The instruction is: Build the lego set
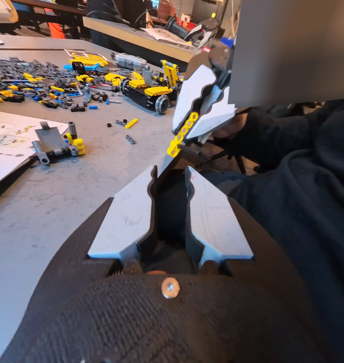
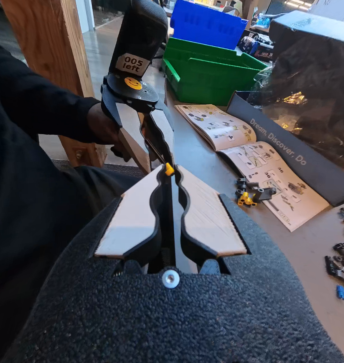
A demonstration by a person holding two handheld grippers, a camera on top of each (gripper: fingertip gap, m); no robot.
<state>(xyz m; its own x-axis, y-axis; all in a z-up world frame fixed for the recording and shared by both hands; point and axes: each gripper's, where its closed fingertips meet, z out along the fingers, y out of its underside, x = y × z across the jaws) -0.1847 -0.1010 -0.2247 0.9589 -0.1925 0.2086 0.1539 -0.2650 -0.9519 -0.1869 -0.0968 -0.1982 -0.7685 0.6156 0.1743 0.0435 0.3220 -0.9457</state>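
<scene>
My right gripper (image 2: 170, 167) is shut on a yellow beam with holes (image 2: 169, 170), held in the air off the table's edge. In the left wrist view the right gripper (image 1: 182, 135) grips the beam (image 1: 174, 147) near its middle, with the lower end sticking out. A thin black axle (image 2: 155, 150) runs from that end into my left gripper (image 1: 171, 169). The left jaws stand apart, wider than the axle, which lies along one finger's wavy pad (image 2: 157, 135). A person's hand in a dark sleeve (image 2: 49, 110) holds the left gripper.
On the grey table (image 1: 88, 186) lie a heap of small grey, blue and yellow parts (image 1: 29, 86), a partly built vehicle (image 1: 147, 88), a grey and yellow subassembly (image 1: 55, 143) and an open instruction booklet (image 2: 245, 153). A green bin (image 2: 206, 78), a dark box (image 2: 285, 147) and a wooden post (image 2: 49, 59) stand nearby. Less than 4 cm separates the two grippers' tips.
</scene>
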